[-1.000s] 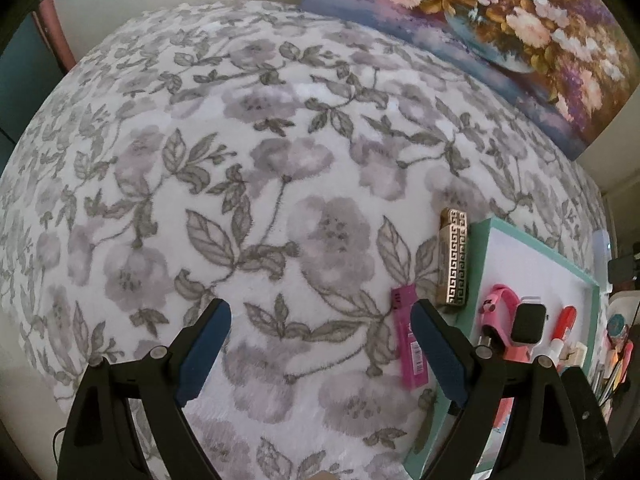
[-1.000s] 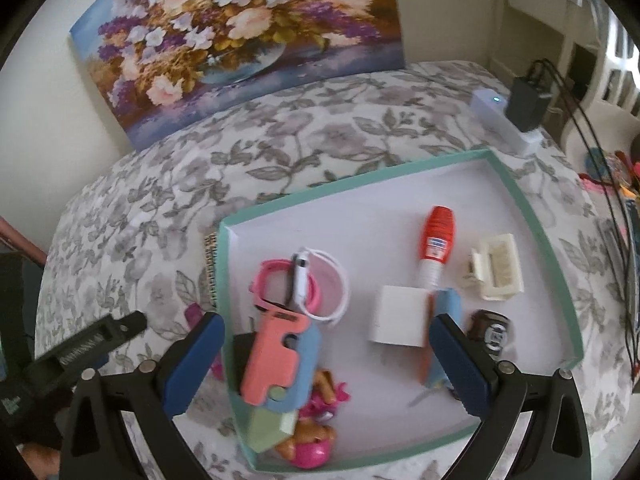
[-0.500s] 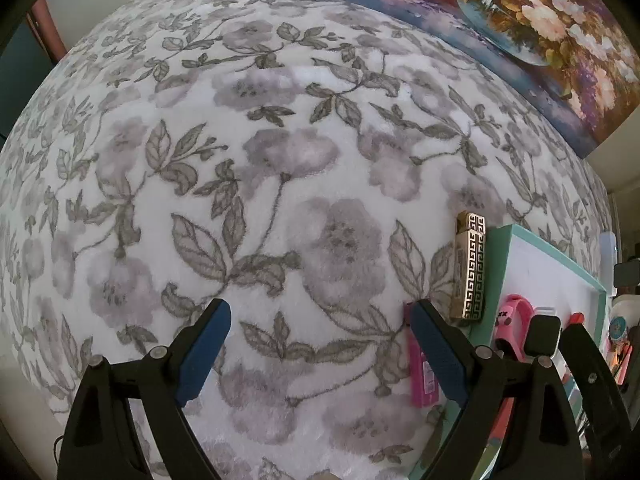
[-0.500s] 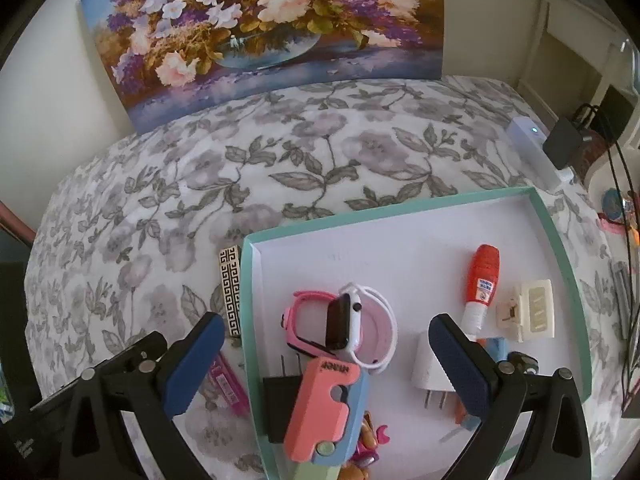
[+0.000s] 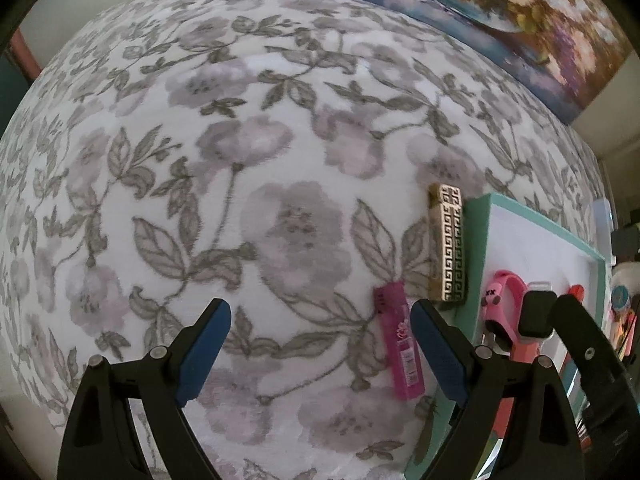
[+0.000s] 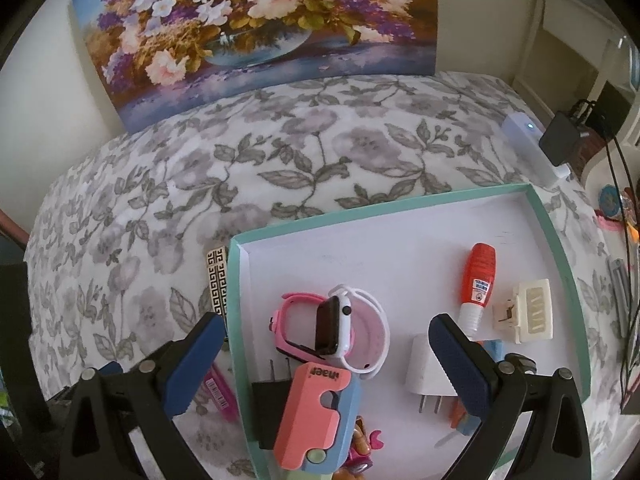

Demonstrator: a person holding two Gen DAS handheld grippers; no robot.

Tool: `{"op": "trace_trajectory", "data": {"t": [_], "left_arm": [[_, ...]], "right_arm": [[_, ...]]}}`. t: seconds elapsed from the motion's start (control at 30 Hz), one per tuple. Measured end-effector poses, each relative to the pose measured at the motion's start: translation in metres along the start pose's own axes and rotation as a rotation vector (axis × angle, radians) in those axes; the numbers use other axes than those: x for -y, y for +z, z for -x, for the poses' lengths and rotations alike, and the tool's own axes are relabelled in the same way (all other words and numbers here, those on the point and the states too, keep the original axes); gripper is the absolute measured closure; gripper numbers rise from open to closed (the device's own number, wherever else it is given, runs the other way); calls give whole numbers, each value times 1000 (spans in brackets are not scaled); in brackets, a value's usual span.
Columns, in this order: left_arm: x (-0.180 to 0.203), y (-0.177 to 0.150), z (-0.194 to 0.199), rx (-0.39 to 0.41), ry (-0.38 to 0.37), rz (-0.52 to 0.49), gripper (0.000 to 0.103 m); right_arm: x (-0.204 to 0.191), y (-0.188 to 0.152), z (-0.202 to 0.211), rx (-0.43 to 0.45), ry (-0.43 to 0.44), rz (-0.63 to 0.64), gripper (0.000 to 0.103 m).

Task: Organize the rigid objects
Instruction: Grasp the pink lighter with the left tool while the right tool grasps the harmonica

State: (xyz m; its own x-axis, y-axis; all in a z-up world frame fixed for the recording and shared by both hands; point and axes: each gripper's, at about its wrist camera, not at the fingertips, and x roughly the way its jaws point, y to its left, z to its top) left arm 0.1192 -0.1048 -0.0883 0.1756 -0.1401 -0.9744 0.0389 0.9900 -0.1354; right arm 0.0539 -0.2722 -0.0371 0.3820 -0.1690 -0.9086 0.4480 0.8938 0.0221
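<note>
Floral bedspread [image 5: 248, 168]; flower painting [image 6: 256, 20] vs wall; white power strip [image 6: 532, 148] w/ black adapter [image 6: 560, 140].

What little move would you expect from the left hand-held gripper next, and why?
Probably a small shift toward the pink lighter, then a descent over it. The left hand-held gripper is open above the floral blanket, and the lighter lies outside the teal tray, just inside one finger, not centred.

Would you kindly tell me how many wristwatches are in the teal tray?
2: a pink watch and a white watch, interlocked near the teal tray's left side. Clutter nearer the camera may hide more.
</note>
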Motion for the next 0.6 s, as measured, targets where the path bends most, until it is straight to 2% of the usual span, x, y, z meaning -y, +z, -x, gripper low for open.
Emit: {"op": "trace_trajectory", "data": {"t": [0.17, 0.4, 0.43, 0.53, 0.6], "left_arm": [[21, -3, -8, -13, -3, -56, 11], [54, -13, -23, -31, 58, -142, 13], [58, -13, -25, -37, 70, -160, 15], [67, -15, -29, -49, 86, -189, 31], [73, -17, -32, -55, 87, -203, 35]], "right_arm": [[7, 0, -2, -7, 0, -25, 0], [11, 0, -2, -9, 1, -37, 0], [11, 0, -2, -9, 1, -36, 0], [11, 0, -3, -11, 0, -37, 0], [12, 0, -3, -13, 1, -37, 0]]}}
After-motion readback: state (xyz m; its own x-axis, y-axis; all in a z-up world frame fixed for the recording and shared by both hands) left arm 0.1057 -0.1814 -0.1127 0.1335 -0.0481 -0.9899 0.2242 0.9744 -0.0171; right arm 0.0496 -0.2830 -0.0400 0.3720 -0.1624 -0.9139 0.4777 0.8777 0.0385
